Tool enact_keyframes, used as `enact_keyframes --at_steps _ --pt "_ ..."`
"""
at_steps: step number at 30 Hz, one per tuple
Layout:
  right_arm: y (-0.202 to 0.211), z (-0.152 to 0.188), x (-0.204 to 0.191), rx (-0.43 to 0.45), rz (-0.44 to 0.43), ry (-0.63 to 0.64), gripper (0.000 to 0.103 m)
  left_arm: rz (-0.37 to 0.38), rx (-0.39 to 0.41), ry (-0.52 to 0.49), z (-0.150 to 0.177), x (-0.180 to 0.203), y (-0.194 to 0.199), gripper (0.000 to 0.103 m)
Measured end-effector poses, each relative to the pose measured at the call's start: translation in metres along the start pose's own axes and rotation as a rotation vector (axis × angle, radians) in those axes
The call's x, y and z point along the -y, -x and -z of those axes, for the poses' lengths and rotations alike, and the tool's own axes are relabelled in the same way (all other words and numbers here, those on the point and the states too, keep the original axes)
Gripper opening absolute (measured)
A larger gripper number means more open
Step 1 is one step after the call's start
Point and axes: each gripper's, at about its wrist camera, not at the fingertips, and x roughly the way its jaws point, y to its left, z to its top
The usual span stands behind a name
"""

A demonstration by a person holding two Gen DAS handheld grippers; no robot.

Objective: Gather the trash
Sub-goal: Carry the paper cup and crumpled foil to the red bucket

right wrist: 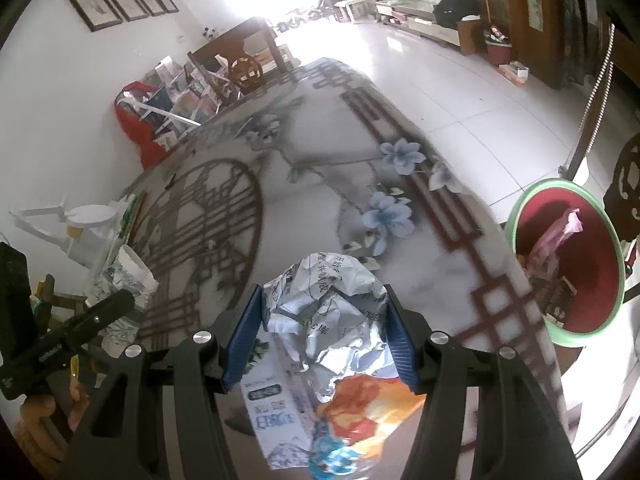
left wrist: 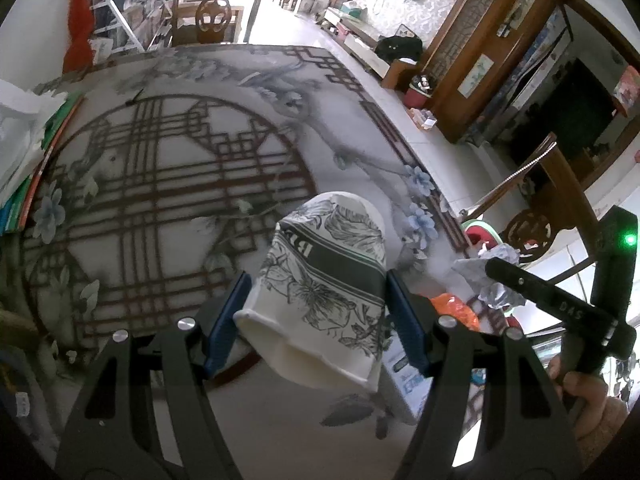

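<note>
My left gripper (left wrist: 316, 296) is shut on a white paper cup (left wrist: 328, 280) with a grey flower print, held on its side above the patterned table (left wrist: 168, 168). My right gripper (right wrist: 326, 316) is shut on a crumpled ball of printed paper (right wrist: 332, 308), also above the table. That paper ball (left wrist: 494, 276) and the right gripper show at the right of the left wrist view. The cup (right wrist: 124, 284) and the left gripper appear at the left of the right wrist view. A red bin with a green rim (right wrist: 572, 264) stands on the floor past the table's right edge, with wrappers inside.
Under the right gripper lie an orange wrapper (right wrist: 372, 404) and a white carton (right wrist: 276, 404) on the table. Books (left wrist: 24, 184) are stacked at the table's left. Wooden chairs (left wrist: 212, 12) stand around it. A second red bin (left wrist: 418, 94) sits by the far cabinet.
</note>
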Motion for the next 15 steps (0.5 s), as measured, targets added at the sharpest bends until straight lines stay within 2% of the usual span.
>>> enact_keyframes --at_steps 15 --pt "0.011 -0.018 0.06 -0.007 -0.007 -0.024 0.056 -0.01 0.018 -0.019 -0.016 0.06 -0.017 0.065"
